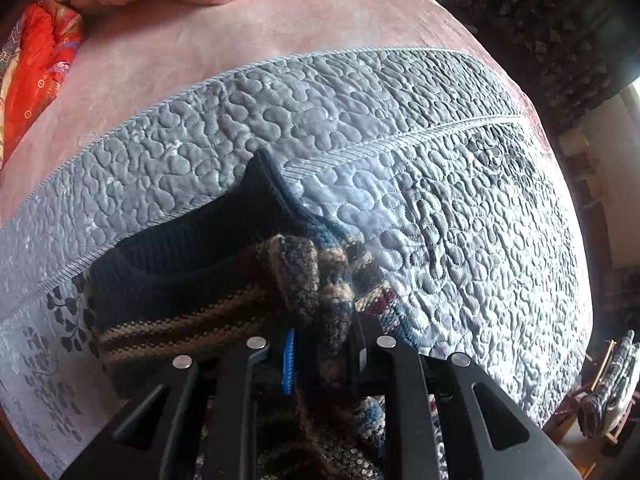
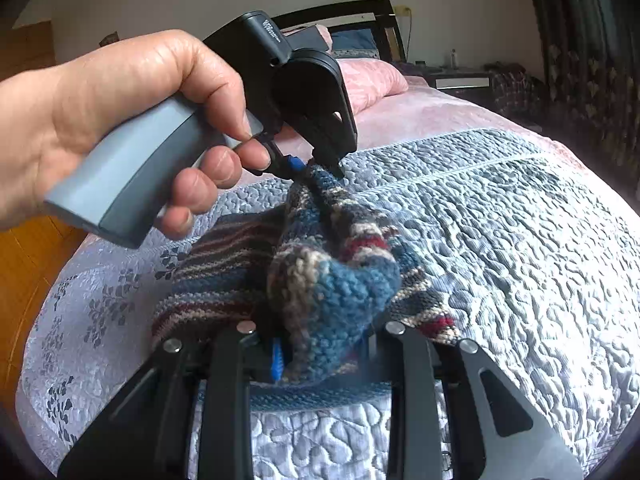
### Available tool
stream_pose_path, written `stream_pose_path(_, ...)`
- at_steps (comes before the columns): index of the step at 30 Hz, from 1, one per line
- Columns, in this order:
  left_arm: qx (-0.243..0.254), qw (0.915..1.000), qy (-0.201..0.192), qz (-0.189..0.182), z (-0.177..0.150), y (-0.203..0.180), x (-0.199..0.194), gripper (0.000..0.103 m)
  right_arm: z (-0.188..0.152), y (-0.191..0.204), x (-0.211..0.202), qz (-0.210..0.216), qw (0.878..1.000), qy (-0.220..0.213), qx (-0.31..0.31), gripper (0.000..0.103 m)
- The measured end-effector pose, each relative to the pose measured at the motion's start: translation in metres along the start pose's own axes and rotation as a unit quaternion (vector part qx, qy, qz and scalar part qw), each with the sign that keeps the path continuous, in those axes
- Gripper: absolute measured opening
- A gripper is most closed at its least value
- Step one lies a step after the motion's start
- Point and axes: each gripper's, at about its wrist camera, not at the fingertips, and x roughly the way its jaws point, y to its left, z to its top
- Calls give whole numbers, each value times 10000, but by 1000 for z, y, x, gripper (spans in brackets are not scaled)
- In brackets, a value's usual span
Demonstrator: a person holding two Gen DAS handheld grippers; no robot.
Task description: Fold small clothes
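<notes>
White print on the left gripper's (image 2: pixel 316 168) black housing was too small to read. The striped knit sweater (image 2: pixel 248 264), banded blue, tan, maroon and dark, lay bunched on the grey quilt (image 2: pixel 500 240) near its front edge. Both the left gripper and the right gripper (image 2: pixel 324 352) pinched folds of the sweater.

Black fingers (image 1: pixel 360 344), blue pads (image 1: pixel 289 360).

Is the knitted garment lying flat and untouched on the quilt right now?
No, the right tool and the left tool each pinch a bunched fold of the striped knitted garment above the grey quilt.
</notes>
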Motion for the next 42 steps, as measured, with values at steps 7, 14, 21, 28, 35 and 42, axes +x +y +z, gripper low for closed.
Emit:
stream_pose_path(7, -57, 9992, -335, 208, -3, -9, 7, 19, -9, -19, 7, -75, 9994, 155, 288, 25)
stream_pose_path(14, -157, 9973, -670, 264, -10, -12, 23, 21, -17, -42, 24, 141, 9963, 425, 734, 25)
stream_pose_path(21, -57, 9910, -1304, -301, -13, -9, 15, 43, -20, -47, 30, 153, 9953, 564, 769, 26)
stream_pose_path(28, 239, 9821, -1755, -638, -18, 1, -13, 55, -19, -49, 33, 62, 9957, 625, 677, 34)
stream_pose_path(35, 231, 9791, -1812, -899, -66, 51, -37, 62, -15, -54, 30, -6, 9962, 667, 563, 62)
stream_pose_path(42, -165, 9709, -1691, -1685, -126, 110, -50, 62, 4, -92, 26, 1411, 9791, 935, 1123, 79)
